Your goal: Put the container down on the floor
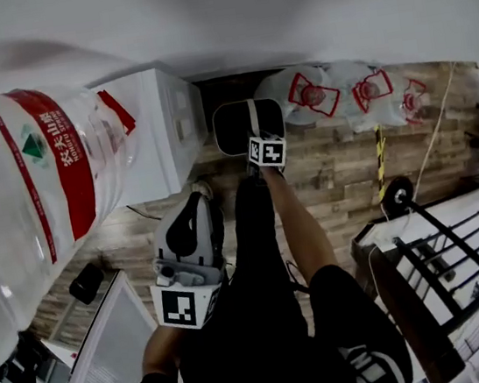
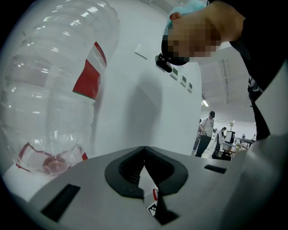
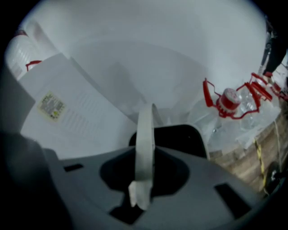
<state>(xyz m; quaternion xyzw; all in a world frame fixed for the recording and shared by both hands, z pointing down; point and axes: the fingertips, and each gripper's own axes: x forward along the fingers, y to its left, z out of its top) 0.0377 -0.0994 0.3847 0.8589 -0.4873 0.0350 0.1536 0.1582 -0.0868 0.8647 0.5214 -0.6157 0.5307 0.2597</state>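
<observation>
The right gripper (image 3: 145,155) pinches the container (image 3: 193,137) by its white handle (image 3: 145,126). The left gripper (image 2: 144,150) has closed, empty jaws.

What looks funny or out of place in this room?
The big clear bottle on the left looks upside down: its cap sits at the bottom in the left gripper view. What holds it up is out of sight. Nothing looks spilled or broken.

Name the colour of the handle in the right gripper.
White handle, clearest in the right gripper view.
</observation>
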